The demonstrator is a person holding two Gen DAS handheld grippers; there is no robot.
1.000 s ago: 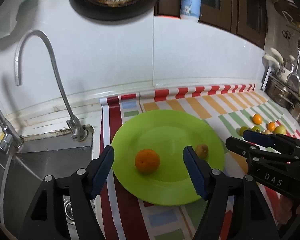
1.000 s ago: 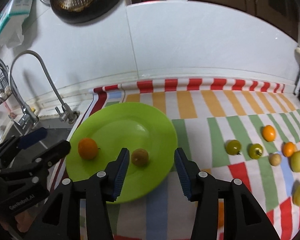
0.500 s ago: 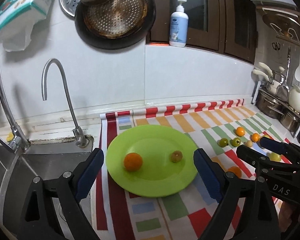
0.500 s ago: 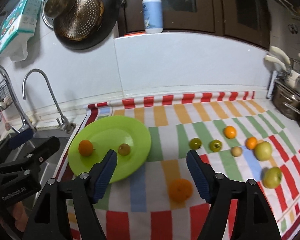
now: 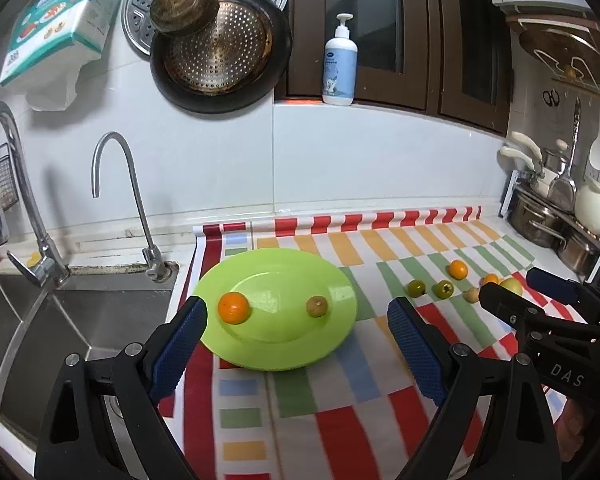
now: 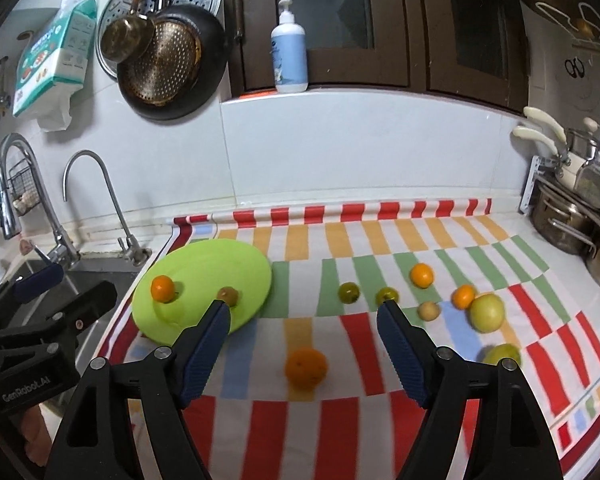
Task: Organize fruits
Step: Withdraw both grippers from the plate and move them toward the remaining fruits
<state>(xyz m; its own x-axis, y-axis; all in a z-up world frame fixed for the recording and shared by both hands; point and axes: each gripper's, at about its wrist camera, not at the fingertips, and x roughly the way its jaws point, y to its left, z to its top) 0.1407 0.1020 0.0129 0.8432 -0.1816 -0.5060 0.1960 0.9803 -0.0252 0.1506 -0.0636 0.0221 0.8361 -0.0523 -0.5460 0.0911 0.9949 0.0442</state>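
A green plate [image 5: 280, 360] lies on the striped cloth beside the sink, also in the right wrist view [image 6: 208, 264]. On it rest a small orange [image 5: 233, 307] and a brown round fruit [image 5: 316, 306], apart from each other. My left gripper [image 5: 296, 303] hangs open, back from the plate, holding nothing. My right gripper [image 6: 302, 305] is opening its jaws, with nothing between them. A bigger orange [image 6: 306, 366] lies on the cloth just ahead of it. Farther right lie two green fruits [image 6: 348, 292], two small oranges [image 6: 421, 275], a tan fruit [image 6: 428, 311] and two yellow-green apples [image 6: 487, 313].
A steel sink [image 5: 60, 320] with two taps [image 5: 116, 184] lies left of the cloth. Pots and ladles [image 6: 560, 220] crowd the right end of the counter. Pans hang on the tiled wall, and a pump bottle [image 6: 288, 56] stands on the ledge.
Both grippers have drawn back and up from the plate and spread their jaws wider. The orange and the brown fruit, earlier between the jaws, stay on the plate.
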